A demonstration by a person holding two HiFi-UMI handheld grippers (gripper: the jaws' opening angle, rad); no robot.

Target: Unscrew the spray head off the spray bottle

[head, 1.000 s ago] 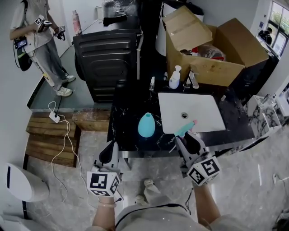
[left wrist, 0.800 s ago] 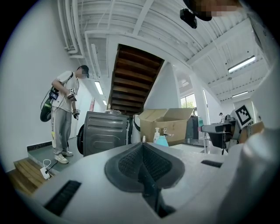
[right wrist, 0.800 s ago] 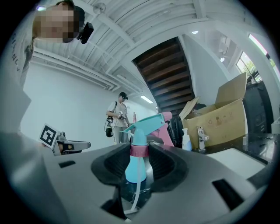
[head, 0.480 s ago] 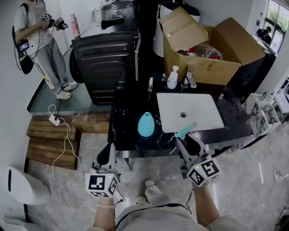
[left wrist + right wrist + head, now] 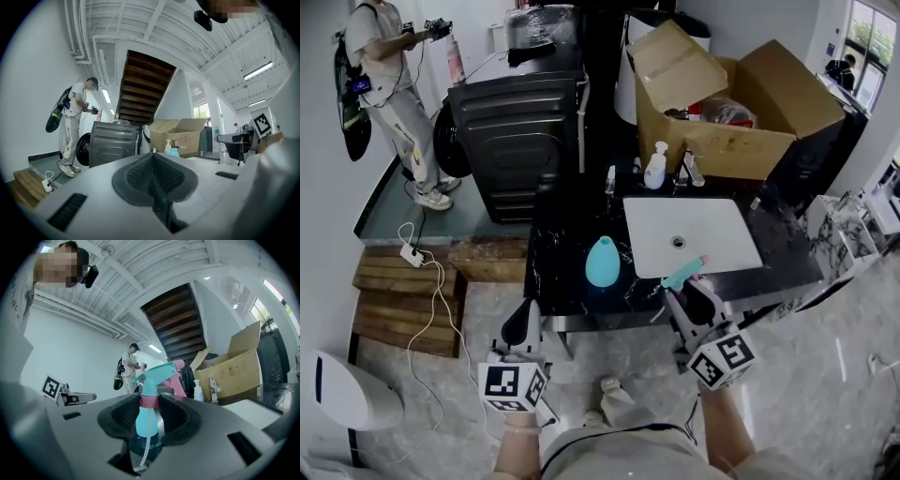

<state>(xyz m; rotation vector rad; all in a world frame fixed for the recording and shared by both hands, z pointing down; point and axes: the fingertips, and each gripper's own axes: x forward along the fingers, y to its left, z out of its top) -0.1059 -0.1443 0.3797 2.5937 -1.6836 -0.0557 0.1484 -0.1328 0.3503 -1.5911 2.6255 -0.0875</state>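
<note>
The teal bottle body (image 5: 603,262) stands without its head on the black counter (image 5: 558,234), left of the sink. The teal spray head (image 5: 684,272) with its pink collar and trigger is off the bottle. My right gripper (image 5: 692,292) is shut on that head at the counter's front edge. In the right gripper view the spray head (image 5: 152,380) stands upright between the pads of my right gripper (image 5: 149,416), its thin dip tube hanging down. My left gripper (image 5: 523,321) hovers below the counter's front, shut and empty. In the left gripper view the left gripper (image 5: 153,176) has its pads together, and the bottle body (image 5: 174,152) shows far ahead.
A white sink basin (image 5: 694,234) fills the counter's right part, with a soap dispenser (image 5: 654,167) and a tap behind it. An open cardboard box (image 5: 741,103) stands at the back. A dark appliance (image 5: 516,131) is at the left, and a person (image 5: 389,84) stands far left.
Both grippers and the spray head stay where they were. The person at the far left has stepped back and raised both arms.
</note>
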